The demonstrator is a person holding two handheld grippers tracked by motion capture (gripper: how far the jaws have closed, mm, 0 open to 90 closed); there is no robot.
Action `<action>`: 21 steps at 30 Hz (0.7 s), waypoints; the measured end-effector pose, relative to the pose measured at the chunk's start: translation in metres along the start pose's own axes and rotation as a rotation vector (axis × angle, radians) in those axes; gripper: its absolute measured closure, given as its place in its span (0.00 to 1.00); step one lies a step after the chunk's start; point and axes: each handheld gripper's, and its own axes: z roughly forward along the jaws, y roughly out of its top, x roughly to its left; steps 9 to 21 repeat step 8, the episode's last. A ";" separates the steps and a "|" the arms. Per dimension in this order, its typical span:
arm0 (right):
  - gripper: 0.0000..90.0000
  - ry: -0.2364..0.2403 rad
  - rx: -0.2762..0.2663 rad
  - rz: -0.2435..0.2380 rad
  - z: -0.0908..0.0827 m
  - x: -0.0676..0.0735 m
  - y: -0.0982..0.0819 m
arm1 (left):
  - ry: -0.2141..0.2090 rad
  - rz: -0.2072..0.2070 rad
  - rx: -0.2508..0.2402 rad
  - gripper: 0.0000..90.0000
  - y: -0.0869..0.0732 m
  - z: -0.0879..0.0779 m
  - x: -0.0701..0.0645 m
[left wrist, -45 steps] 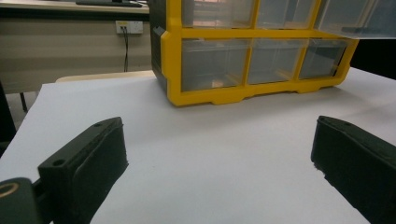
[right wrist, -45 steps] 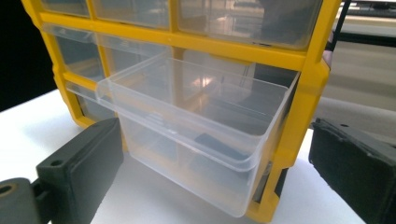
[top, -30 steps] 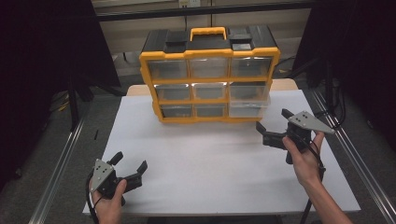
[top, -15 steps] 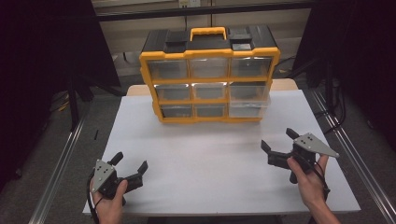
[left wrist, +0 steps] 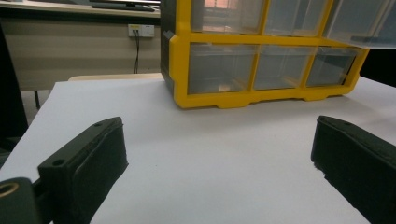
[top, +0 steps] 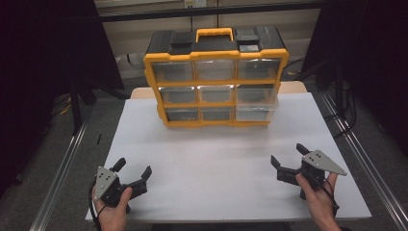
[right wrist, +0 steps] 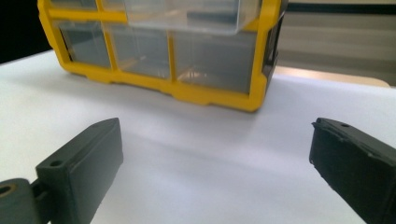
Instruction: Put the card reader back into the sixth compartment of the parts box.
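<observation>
At about seven o'clock on the white table (top: 216, 163) I have the left gripper (top: 132, 172), held in the person's left hand (top: 113, 211) near the front edge, its grey three-cornered plate (top: 105, 181) facing up. Its jaws are spread wide with nothing between them, and they point toward one o'clock across bare tabletop. In the left gripper view the two black jaws rise at either side with white surface in the gap, and the yellow drawer organizer (left wrist: 261, 60) stands beyond them. Moving to the centre, at twelve o'clock on the far part of the table, I see that drawer organizer (top: 216, 79): a yellow frame with a black top, a yellow carry handle (top: 214, 34), and three rows of three clear drawers. The middle-right drawer (top: 257, 95) looks pulled out a little from the frame; what the drawers contain I cannot tell. At about five o'clock sits the right gripper (top: 287, 159), held in the right hand (top: 320, 197), well apart from the organizer. Its jaws are also spread and empty, pointing toward eleven o'clock. In the right gripper view the organizer (right wrist: 163, 51) fills the top, standing on the table (right wrist: 210, 158).
</observation>
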 end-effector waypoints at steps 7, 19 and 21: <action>0.03 0.037 0.017 0.012 -0.002 0.001 -0.007 | -0.005 -0.009 0.003 0.04 0.001 0.001 0.001; 0.03 0.042 0.010 0.011 -0.001 0.001 -0.007 | -0.005 -0.008 0.008 0.04 0.001 0.001 0.002; 0.03 0.042 0.010 0.011 -0.001 0.001 -0.007 | -0.005 -0.008 0.008 0.04 0.001 0.001 0.002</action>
